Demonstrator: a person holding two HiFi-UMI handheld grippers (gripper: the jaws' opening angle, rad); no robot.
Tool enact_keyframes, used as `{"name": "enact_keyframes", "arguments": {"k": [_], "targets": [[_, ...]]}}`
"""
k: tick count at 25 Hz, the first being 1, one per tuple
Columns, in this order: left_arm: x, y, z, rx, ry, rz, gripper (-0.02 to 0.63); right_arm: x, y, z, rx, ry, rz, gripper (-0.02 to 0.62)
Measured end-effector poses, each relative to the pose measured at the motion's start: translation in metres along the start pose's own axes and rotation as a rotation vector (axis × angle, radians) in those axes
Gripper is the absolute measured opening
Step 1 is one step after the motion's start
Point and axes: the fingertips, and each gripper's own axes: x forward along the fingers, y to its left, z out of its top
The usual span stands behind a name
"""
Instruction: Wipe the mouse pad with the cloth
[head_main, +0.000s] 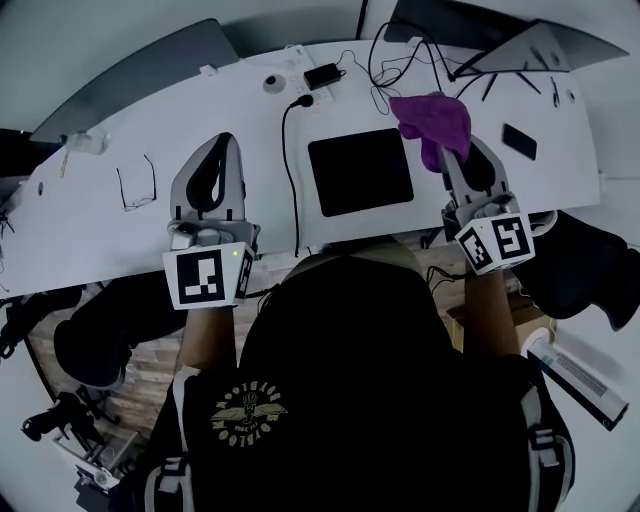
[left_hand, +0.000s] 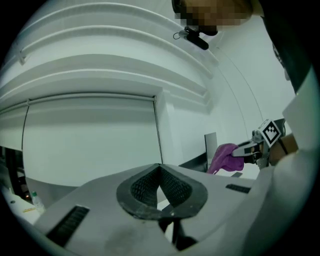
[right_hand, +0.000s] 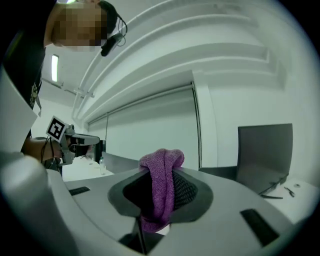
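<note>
A black square mouse pad (head_main: 360, 171) lies flat on the white desk (head_main: 90, 220), in front of me. My right gripper (head_main: 447, 150) is raised just right of the pad and is shut on a purple cloth (head_main: 433, 122), which bunches above its tip. The right gripper view shows the cloth (right_hand: 161, 187) pinched between the jaws and hanging through them. My left gripper (head_main: 222, 142) is held up left of the pad, its jaws shut with nothing between them (left_hand: 160, 170). From the left gripper view the cloth (left_hand: 225, 157) and the right gripper (left_hand: 248, 148) appear far off.
A black cable (head_main: 290, 170) runs down the desk left of the pad from a power strip (head_main: 312, 97). Glasses (head_main: 137, 185) lie at the left. A phone (head_main: 519, 141) and pens (head_main: 553, 90) sit at the right, a laptop (head_main: 535, 45) at the back right.
</note>
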Motion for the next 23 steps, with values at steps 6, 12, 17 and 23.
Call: {"name": "enact_keyframes", "arguments": {"k": [6,12,17,23], "targets": [[-0.011,0.004,0.013,-0.006,-0.036,0.009,0.002,-0.016,0.003,0.029,-0.037,-0.045,-0.035,0.087],[-0.016,-0.005,0.017,-0.01,-0.046,0.0,0.002,-0.028,0.0,0.031,-0.021,-0.043,-0.058,0.087],[-0.019,-0.01,0.02,-0.005,-0.048,0.025,0.002,-0.035,-0.002,0.037,-0.041,-0.05,-0.04,0.087],[-0.022,-0.028,0.026,0.004,-0.052,0.061,0.002,-0.046,-0.014,0.033,-0.064,-0.036,-0.008,0.087]]}}
